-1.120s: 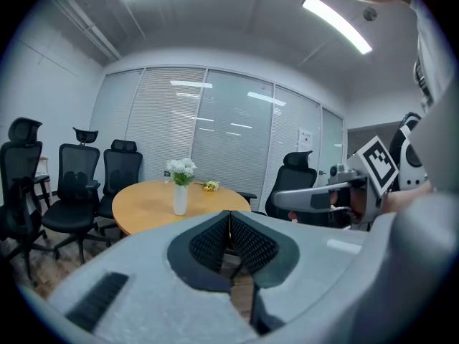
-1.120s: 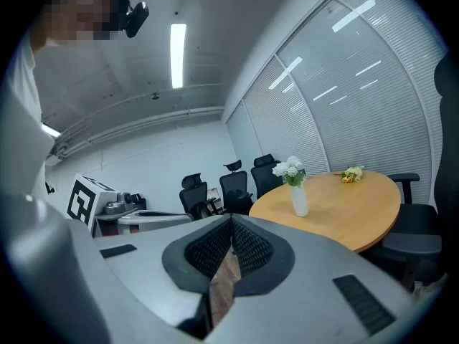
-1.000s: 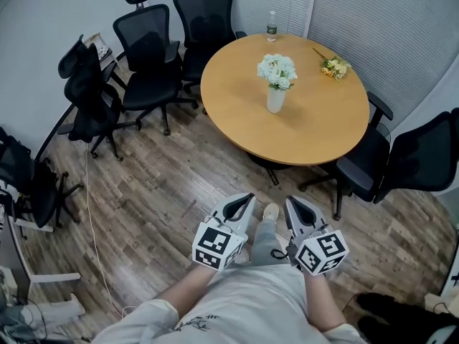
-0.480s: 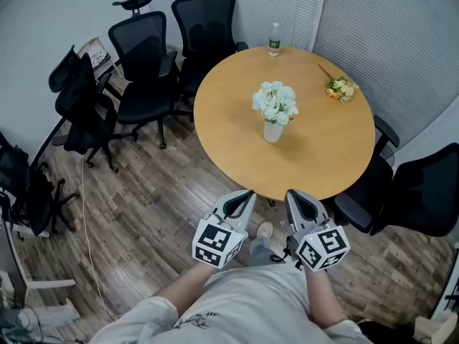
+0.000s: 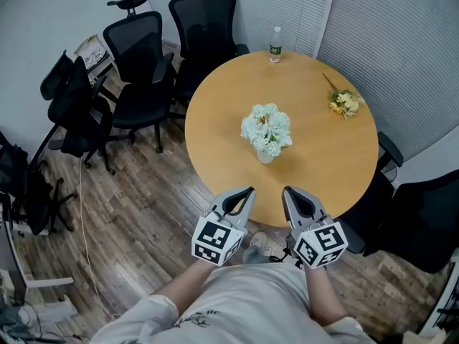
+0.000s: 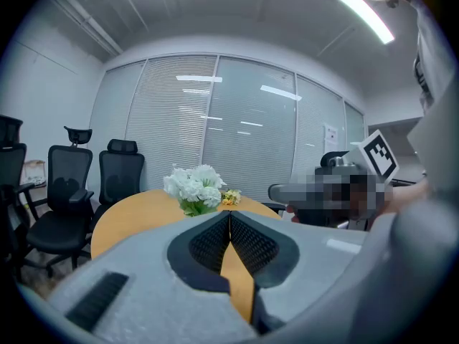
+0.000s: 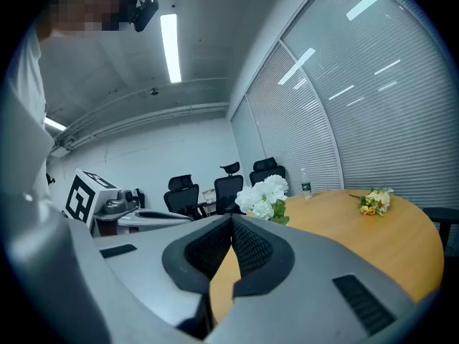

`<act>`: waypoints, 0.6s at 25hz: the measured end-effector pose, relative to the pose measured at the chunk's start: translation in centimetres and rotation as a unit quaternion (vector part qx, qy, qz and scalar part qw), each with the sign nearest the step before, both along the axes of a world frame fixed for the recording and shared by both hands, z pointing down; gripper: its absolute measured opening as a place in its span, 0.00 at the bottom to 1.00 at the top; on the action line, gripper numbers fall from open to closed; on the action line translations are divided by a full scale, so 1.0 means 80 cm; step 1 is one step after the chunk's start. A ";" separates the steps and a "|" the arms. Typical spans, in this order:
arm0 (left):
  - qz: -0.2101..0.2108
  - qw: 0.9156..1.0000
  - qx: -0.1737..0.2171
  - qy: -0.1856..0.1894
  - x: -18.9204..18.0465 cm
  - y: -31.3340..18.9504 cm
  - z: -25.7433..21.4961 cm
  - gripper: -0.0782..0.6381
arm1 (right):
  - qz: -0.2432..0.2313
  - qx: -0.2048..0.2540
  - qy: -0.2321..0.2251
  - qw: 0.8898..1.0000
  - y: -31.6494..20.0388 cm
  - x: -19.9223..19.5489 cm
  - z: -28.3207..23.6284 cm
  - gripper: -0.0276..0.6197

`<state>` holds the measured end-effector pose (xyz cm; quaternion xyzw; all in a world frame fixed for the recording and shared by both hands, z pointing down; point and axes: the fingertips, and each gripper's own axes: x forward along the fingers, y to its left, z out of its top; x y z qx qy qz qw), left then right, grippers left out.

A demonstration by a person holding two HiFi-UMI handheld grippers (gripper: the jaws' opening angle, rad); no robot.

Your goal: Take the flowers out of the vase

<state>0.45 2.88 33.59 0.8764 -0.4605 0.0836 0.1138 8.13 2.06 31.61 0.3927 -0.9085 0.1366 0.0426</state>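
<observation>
- Left gripper (image 5: pixel 247 190) and right gripper (image 5: pixel 288 190) sit side by side, pointing roughly level at the table (image 5: pixel 323 113), jaws pressed together, empty.
- White flowers (image 5: pixel 267 130) bunch upright in the vase (image 5: pixel 265 157), mid-table.

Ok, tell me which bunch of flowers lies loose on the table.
The small yellow bunch by the right edge; the white bunch stands in the vase.

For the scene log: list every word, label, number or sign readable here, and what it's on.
Nothing is legible.
Bottle label: too small.
Marker cubes on left gripper and right gripper: patterns only, no letters.
Wall notice: blurred.
</observation>
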 end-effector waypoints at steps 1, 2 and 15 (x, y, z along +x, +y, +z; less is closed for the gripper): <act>-0.003 1.000 0.000 0.001 0.002 -0.009 0.000 0.12 | -0.007 -0.001 0.000 1.000 -0.009 0.001 0.000 0.05; -0.005 1.000 0.000 0.003 0.004 -0.018 0.000 0.12 | -0.014 -0.003 0.000 1.000 -0.016 0.002 0.001 0.05; -0.009 1.000 -0.004 0.006 0.016 -0.065 0.005 0.12 | -0.018 -0.015 -0.003 1.000 -0.073 0.017 0.011 0.05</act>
